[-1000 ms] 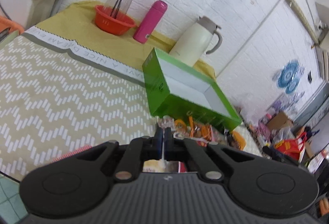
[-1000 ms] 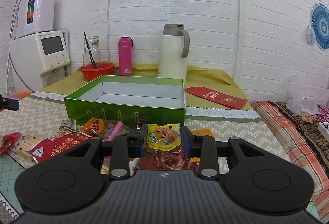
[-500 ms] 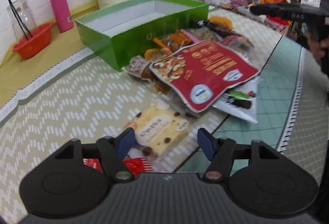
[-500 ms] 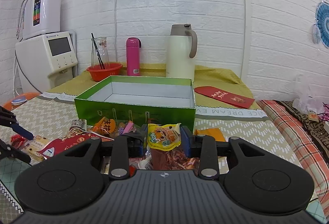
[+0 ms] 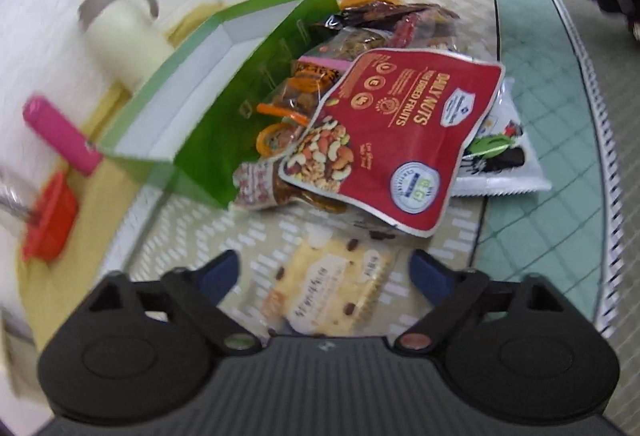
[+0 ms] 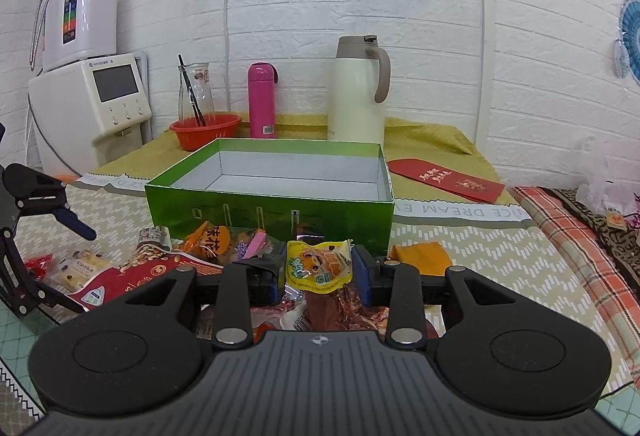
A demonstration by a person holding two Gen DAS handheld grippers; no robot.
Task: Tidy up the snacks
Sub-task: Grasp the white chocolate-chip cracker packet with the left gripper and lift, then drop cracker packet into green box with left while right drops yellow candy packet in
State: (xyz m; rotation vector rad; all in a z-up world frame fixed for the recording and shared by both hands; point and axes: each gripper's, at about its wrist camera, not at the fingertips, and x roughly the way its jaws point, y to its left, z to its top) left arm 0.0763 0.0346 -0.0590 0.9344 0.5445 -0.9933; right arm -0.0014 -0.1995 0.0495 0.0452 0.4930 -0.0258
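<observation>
green box (image 6: 272,208) shows only its bare white inside.

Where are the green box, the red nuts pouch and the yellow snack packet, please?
green box (image 6: 276,206): right wrist view, on its front wall.
red nuts pouch (image 5: 404,140): left wrist view, on its printed front.
yellow snack packet (image 6: 319,263): right wrist view, on its printed face.

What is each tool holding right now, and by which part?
Right tool: yellow snack packet, pinched by its side edges. Left tool: nothing; jaws opening over the cookie packet.
</observation>
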